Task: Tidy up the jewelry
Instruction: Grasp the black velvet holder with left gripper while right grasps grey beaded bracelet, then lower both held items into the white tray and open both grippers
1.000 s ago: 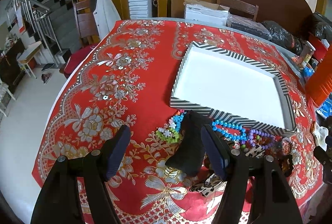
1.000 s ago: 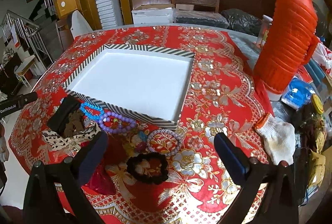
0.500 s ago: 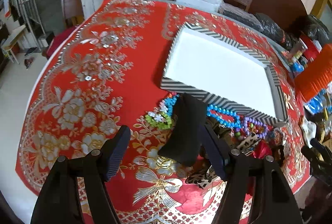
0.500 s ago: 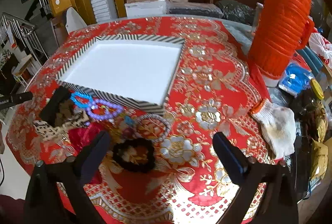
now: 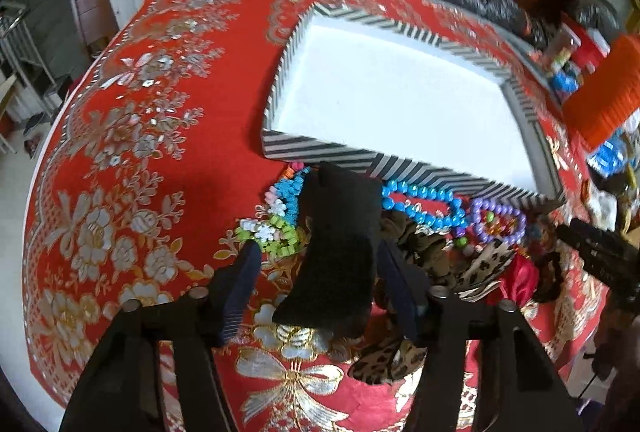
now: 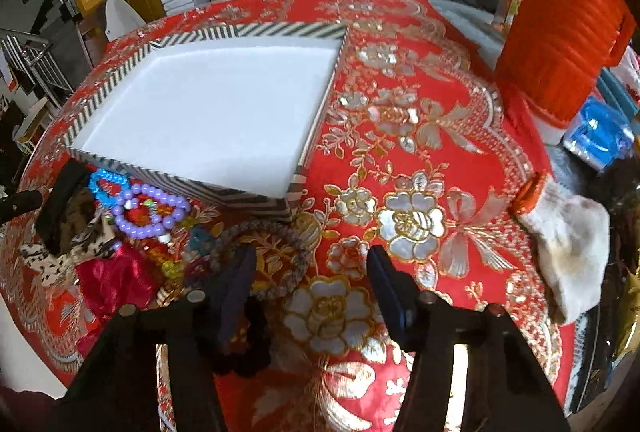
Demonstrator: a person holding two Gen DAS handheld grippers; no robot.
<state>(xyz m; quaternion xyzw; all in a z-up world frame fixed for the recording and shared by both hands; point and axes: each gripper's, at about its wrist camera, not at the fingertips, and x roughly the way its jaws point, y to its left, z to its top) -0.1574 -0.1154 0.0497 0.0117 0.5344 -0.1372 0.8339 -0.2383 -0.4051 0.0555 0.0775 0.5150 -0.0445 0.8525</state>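
Black left claw [image 5: 316, 270] low over the red floral-patterned cloth of the surface [image 5: 132, 160], jaws just narrowed around a black velvet padded jewelry stand [image 5: 340, 252] lying between them; pads close beside its flanks, actual contact not discernible. Green-and-white flower bead bracelet [image 5: 272, 234] just beside the left finger. Leopard-print fabric scrunchie [image 5: 484, 264] and blue round-bead bracelet [image 5: 420, 204] to the right of the stand, purple bead bracelet [image 5: 498, 218] beyond.

Black right claw [image 6: 308, 272], jaws likewise just narrowed but gripping nothing, bare cloth between them. Grey-brown beaded bracelet [image 6: 276, 256] partly under the left finger, black fuzzy scrunchie [image 6: 248, 348] lower behind it. Red satin scrunchie [image 6: 114, 282] further left.

Farther back, black-and-white striped tray with white lining [image 6: 120, 168], nothing inside. Orange ribbed thermos jug [image 6: 560, 24] at far right, soiled white glove [image 6: 568, 244] near it.
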